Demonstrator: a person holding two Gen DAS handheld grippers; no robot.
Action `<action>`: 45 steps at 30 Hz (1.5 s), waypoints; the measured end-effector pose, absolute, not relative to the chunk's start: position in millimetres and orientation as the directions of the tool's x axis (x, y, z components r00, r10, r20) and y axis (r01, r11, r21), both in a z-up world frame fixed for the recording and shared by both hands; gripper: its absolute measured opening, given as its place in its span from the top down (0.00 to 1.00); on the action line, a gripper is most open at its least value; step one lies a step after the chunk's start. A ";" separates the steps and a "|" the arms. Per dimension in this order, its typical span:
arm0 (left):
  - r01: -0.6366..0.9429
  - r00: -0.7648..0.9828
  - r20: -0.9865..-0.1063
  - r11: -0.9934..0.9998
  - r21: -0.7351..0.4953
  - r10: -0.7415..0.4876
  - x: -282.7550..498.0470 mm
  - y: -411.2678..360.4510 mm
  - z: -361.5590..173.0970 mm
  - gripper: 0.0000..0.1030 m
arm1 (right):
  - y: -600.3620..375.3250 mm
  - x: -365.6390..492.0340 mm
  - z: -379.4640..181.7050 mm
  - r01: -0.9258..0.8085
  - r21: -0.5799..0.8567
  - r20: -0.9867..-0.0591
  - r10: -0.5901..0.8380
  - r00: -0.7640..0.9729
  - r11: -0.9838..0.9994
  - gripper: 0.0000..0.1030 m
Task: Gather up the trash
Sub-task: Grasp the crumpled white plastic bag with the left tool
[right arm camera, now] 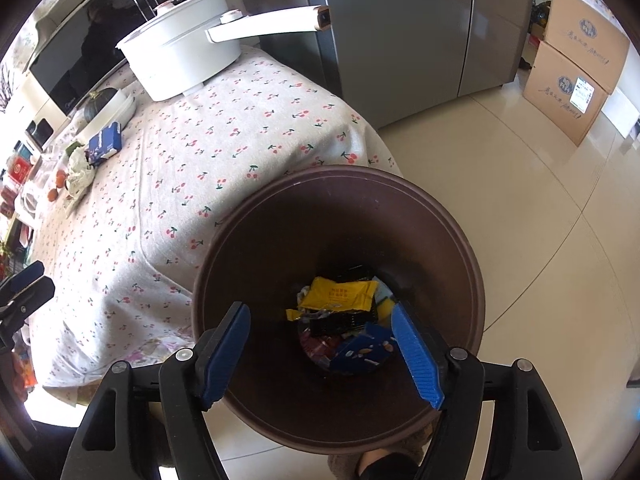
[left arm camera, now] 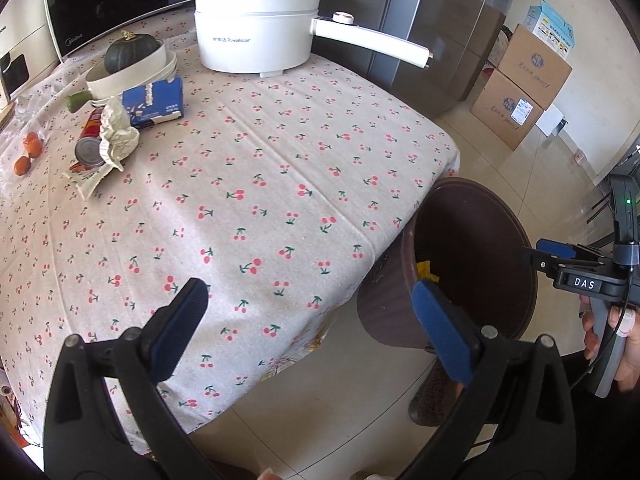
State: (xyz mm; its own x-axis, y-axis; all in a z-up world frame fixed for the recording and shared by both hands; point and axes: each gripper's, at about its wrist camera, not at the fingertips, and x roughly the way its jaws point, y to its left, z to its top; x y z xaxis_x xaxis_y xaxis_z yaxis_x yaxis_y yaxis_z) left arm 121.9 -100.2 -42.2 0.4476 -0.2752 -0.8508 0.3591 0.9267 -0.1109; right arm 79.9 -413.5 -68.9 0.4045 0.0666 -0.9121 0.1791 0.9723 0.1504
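Observation:
A brown round trash bin [right arm camera: 440,224] stands on the floor at the table's corner; it also shows in the left wrist view [left arm camera: 500,216]. Inside lie a yellow wrapper [right arm camera: 340,294], a blue packet [right arm camera: 360,350] and other wrappers. My right gripper [right arm camera: 320,344] is open and empty above the bin's mouth; it shows in the left wrist view [left arm camera: 548,254]. My left gripper [left arm camera: 312,320] is open and empty over the table's near edge. On the far left of the table lie a blue carton [left arm camera: 154,102], crumpled paper [left arm camera: 118,136] and a can [left arm camera: 90,148].
A white electric pot [left arm camera: 256,32] with a long handle stands at the table's back. Stacked bowls hold a dark squash [left arm camera: 130,54]. Small oranges [left arm camera: 28,152] lie at the left edge. A grey fridge [right arm camera: 400,32] and cardboard boxes [right arm camera: 568,76] stand beyond.

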 end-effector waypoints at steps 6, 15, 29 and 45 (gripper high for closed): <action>0.303 0.478 -0.840 0.946 -0.115 -0.255 124.3 -69.1 -31.9 0.01 | -381.5 92.4 -64.6 0.132 0.126 -0.912 0.062 0.406 0.983 0.25; 0.216 0.517 -0.835 0.973 -0.087 -0.189 128.5 -17.2 -21.1 0.01 | -329.9 116.1 -57.2 0.051 0.108 -0.911 0.078 0.405 0.993 0.24; 0.009 0.507 -0.860 0.998 -0.065 -0.061 171.1 70.7 -27.4 0.01 | -251.9 187.5 -32.3 -0.090 0.113 -0.908 0.140 0.396 0.990 0.19; 0.099 0.513 -0.856 0.995 -0.006 -0.057 273.6 42.9 -62.8 0.04 | -249.9 253.7 -52.8 -0.052 0.183 -0.911 0.189 0.367 0.982 0.18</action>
